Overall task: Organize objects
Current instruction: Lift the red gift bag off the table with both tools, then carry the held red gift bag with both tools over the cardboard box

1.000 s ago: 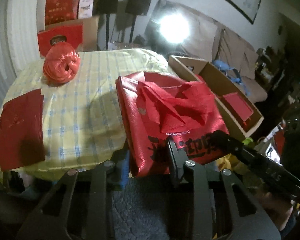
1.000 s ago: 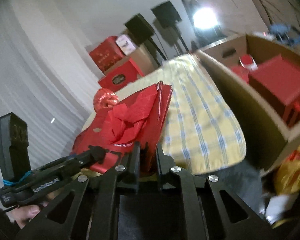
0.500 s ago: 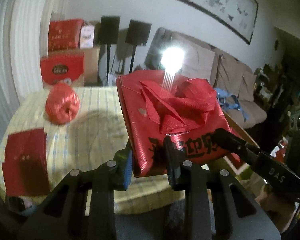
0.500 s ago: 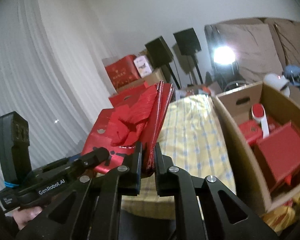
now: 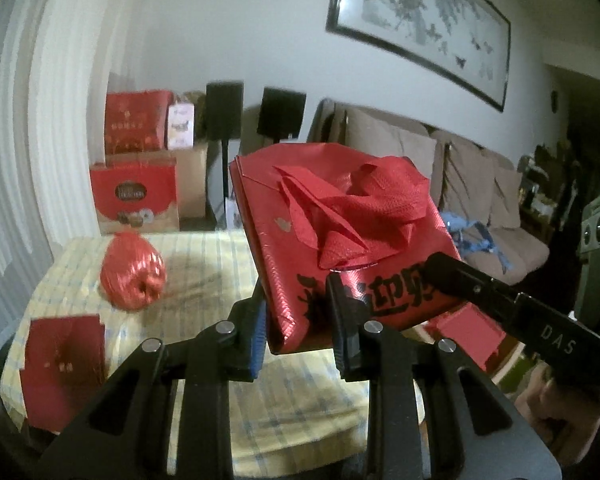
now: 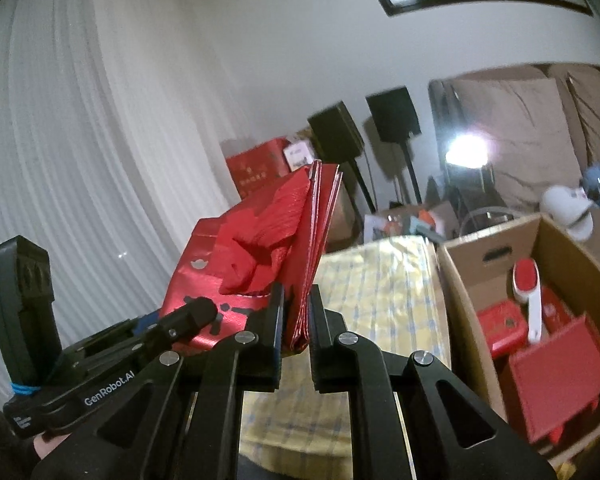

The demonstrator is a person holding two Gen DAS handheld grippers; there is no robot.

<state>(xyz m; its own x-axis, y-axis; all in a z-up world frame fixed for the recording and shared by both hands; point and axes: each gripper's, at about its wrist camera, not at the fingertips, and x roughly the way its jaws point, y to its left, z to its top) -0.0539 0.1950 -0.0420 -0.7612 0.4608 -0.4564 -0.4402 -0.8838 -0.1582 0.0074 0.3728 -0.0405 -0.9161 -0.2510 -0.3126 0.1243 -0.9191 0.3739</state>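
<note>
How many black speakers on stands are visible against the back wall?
2: the left speaker stands beside the stacked gift boxes, and the right speaker stands next to the sofa. Others may be hidden behind the lifted red bag.

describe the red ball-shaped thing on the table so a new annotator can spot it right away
Start at the table under its yellow checked cloth, in front of the stacked red gift boxes. On the cloth, beyond the flat red envelopes, sits the ball of red ribbon. It is the only round, ridged, glossy item there; the other red things are flat or boxy.
</note>
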